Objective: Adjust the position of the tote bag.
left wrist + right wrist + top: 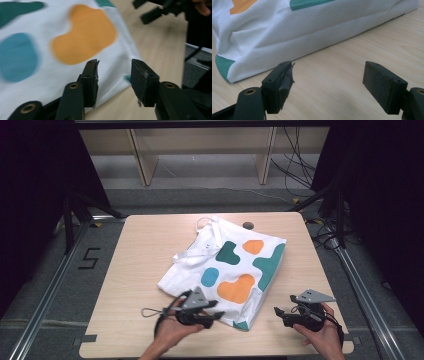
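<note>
A white cloth tote bag printed with orange, dark green and blue blobs (pixel 235 265) lies flat on the light wooden desk (pixel 140 270), set at a slant around the middle of the top. Its white straps (pixel 202 245) lie in a loose heap at the end toward the far edge, and its bottom corner points toward the near edge. A small dark round fitting (pixel 248 225) sits in the desk surface by the far edge, just beyond the bag.

The left gripper (pixel 216 309), held in the person's left hand (pixel 172 332), sits near the near edge at the bag's near-left side, its tips over the bag's lower hem. In the left gripper view its black jaws stand apart with nothing between them, poised over the white cloth just below the large orange patch (pixel 83 35), close to the bag's corner where the desk wood begins. That view is blurred.

The right gripper (pixel 278 311), in the right hand (pixel 320 335), rests near the near-right corner of the desk, beside the bag and apart from it. In the right gripper view its jaws are spread wide over bare wood, and the bag's folded side with a green corner (pixel 222 67) lies just ahead.
</note>
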`<state>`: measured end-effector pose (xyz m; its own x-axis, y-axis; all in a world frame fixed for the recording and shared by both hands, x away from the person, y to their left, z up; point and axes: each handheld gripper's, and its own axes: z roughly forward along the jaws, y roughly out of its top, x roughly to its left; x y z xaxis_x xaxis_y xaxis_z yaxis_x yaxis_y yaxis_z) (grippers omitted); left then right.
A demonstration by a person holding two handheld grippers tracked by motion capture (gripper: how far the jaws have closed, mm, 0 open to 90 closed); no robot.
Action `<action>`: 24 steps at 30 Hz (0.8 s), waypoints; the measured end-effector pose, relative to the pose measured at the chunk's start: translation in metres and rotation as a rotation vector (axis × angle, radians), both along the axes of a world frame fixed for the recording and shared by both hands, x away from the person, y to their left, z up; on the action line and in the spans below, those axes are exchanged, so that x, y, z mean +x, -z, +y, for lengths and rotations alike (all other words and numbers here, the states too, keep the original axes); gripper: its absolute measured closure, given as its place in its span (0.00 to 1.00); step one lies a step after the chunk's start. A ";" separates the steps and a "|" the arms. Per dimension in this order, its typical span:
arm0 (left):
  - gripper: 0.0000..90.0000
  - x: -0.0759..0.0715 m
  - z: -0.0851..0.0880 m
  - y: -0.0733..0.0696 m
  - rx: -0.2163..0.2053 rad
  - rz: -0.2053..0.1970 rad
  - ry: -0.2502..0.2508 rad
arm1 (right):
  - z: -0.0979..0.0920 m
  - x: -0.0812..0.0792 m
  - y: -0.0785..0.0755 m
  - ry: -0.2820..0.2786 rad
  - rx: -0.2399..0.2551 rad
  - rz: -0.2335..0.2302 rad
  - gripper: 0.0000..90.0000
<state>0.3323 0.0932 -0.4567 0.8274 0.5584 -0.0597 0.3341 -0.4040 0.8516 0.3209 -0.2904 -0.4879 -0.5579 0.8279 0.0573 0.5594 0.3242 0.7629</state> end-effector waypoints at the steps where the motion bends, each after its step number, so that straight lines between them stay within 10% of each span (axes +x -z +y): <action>1: 0.60 0.006 0.014 0.000 -0.014 0.014 -0.057 | -0.001 0.000 0.000 -0.007 -0.007 0.003 0.28; 7: 0.53 0.049 0.091 0.018 0.004 0.061 -0.326 | 0.000 0.000 0.000 -0.005 -0.011 -0.004 0.28; 10: 0.52 0.060 0.110 0.026 0.019 0.091 -0.379 | 0.001 0.001 0.000 -0.010 -0.015 0.004 0.28; 16: 0.47 0.075 0.124 0.036 0.043 0.107 -0.370 | 0.001 0.001 0.000 -0.023 -0.019 0.020 0.28; 24: 0.47 0.090 0.131 0.056 -0.067 0.231 -0.379 | 0.003 0.001 0.001 -0.030 -0.022 0.016 0.28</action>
